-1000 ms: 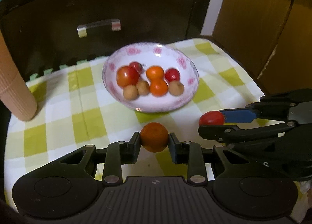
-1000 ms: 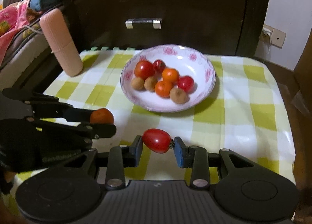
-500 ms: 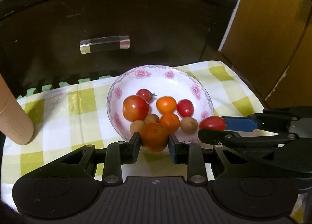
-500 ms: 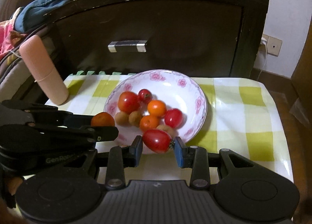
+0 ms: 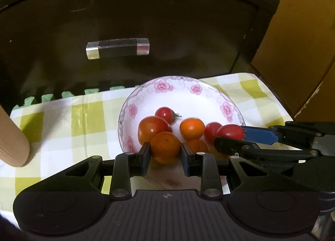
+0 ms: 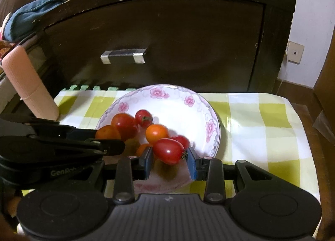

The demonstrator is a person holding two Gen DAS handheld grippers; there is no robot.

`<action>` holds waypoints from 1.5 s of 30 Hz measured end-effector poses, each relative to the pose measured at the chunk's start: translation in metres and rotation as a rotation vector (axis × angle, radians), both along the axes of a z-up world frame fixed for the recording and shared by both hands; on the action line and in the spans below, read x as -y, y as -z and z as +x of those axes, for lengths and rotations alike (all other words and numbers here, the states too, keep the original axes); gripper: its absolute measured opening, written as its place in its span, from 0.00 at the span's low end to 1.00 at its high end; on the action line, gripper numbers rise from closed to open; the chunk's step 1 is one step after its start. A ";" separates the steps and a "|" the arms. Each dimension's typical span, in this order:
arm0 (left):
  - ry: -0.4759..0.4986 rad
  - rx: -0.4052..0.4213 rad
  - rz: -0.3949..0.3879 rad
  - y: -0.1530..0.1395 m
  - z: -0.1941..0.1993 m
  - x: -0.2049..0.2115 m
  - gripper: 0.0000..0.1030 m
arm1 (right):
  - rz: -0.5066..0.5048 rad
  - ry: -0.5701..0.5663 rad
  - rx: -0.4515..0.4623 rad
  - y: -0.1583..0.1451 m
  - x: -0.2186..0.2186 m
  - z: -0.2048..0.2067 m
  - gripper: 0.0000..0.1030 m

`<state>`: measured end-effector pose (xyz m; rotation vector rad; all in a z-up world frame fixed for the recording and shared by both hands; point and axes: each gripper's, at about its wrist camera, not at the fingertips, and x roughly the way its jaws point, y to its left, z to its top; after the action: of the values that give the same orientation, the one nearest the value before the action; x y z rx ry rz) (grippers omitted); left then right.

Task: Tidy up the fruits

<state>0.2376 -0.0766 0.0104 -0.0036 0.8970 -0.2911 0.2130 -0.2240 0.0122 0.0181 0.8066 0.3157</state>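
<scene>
1. Your left gripper (image 5: 165, 154) has its fingers closed narrowly on a small orange citrus fruit (image 5: 165, 146), one pad on each side, so the fruit hangs clear above the near part of the bowl (image 5: 146, 88).
2. Your right gripper (image 6: 169, 157) has its fingers closed just as narrowly on an oval red tomato (image 6: 168, 150), gripped end to end with the stem end against the right pad, just right of the citrus fruit and also over the bowl's near edge.
3. The bowl, white with pink flowers on its rim, sits on a yellow-and-white checked tabletop (image 6: 261, 119), in front of a dark cabinet (image 6: 167, 31).
4. Inside the bowl lie several fruits bunched toward the near left: a larger tomato (image 5: 153, 128), a cherry tomato with a stem (image 5: 165, 114) and a round orange fruit (image 5: 192, 127).
5. The far right of the bowl is bare, so both held fruits likely have room to drop.
6. A pink ribbed cylinder (image 6: 27, 86) stands at the tabletop's left edge, apart from the bowl.
</scene>
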 end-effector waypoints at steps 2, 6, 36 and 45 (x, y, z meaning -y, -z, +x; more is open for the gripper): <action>-0.003 0.001 0.000 0.001 0.003 0.000 0.36 | 0.008 0.004 0.006 0.001 0.000 0.003 0.32; -0.006 0.009 0.004 0.002 0.007 -0.001 0.36 | 0.019 0.008 0.023 0.002 0.000 0.008 0.32; -0.036 0.065 -0.014 -0.018 -0.005 -0.008 0.66 | 0.069 0.090 0.037 -0.008 0.011 0.010 0.38; -0.032 0.085 0.011 -0.028 -0.026 -0.008 0.70 | 0.053 0.097 0.031 -0.018 0.008 -0.010 0.38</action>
<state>0.2113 -0.0685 0.0385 0.0043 0.8130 -0.2550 0.2033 -0.2323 0.0298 0.1013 0.7635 0.2447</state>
